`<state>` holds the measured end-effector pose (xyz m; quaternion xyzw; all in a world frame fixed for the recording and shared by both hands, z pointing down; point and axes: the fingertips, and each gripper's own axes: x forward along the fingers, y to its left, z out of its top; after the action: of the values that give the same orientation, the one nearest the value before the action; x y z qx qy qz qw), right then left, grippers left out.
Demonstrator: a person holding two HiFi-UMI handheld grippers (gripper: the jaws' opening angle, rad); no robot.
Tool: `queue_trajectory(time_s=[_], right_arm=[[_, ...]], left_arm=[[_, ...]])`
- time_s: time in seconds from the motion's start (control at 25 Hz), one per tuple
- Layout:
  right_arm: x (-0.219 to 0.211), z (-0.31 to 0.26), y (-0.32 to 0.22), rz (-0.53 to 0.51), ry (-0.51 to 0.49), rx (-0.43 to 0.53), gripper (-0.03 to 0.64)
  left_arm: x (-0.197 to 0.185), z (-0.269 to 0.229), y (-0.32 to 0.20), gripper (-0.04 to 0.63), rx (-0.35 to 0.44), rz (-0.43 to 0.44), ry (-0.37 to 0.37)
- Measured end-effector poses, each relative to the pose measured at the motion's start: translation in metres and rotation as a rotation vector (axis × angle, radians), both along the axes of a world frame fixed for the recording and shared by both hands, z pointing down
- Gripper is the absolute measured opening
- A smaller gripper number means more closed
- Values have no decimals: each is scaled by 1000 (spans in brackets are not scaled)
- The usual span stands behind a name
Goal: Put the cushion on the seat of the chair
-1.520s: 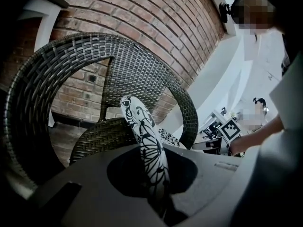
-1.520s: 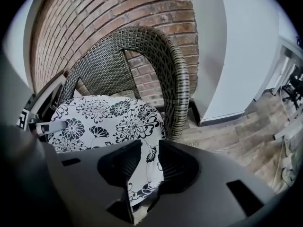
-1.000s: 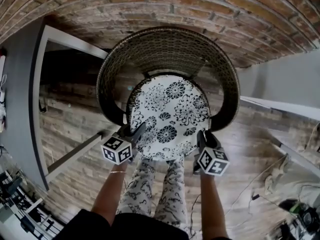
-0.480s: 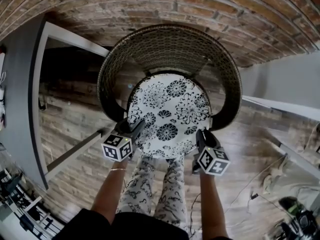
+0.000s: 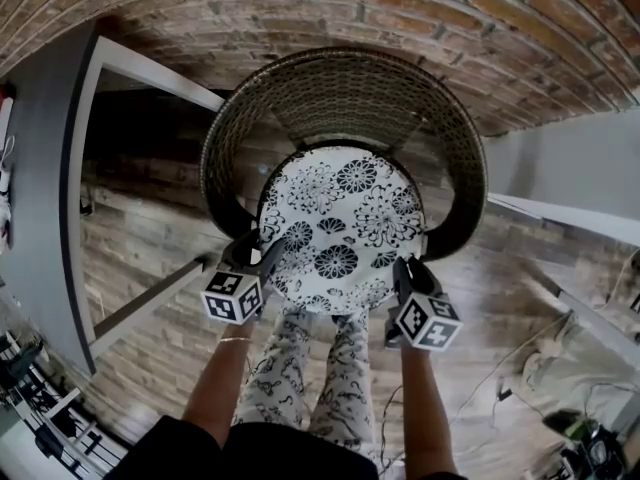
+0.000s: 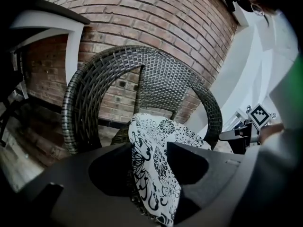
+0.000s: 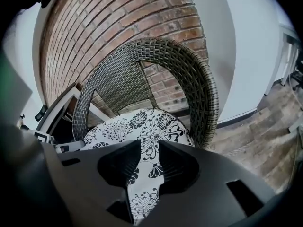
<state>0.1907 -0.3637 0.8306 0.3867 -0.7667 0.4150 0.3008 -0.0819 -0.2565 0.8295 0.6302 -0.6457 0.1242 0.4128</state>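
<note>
Round floral cushion (image 5: 340, 230) lies flat on the wicker chair (image 5: 345, 88) seat, its front rim toward both claws. Left claw (image 5: 266, 254), front-left: jaws have just been opening, rim loose between them. Right claw (image 5: 406, 271), front-right: clamped on the rim, probably next to let go.

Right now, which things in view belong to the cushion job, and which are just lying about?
Job: floral cushion, wicker chair, left gripper (fingers just opening, cushion edge between them), right gripper gripping the cushion.
Lying about: grey table, floor cable.
</note>
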Motion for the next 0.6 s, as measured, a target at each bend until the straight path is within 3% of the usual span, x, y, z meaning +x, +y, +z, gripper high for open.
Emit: queue_trajectory(time_s=[0.24, 0.6], right_arm=[[-4, -12, 2, -3, -20, 12, 117], [-12, -44, 1, 7, -50, 69, 101]], left_arm=[[-8, -12, 9, 215, 9, -3, -40], [-6, -43, 5, 210, 100, -42, -24]])
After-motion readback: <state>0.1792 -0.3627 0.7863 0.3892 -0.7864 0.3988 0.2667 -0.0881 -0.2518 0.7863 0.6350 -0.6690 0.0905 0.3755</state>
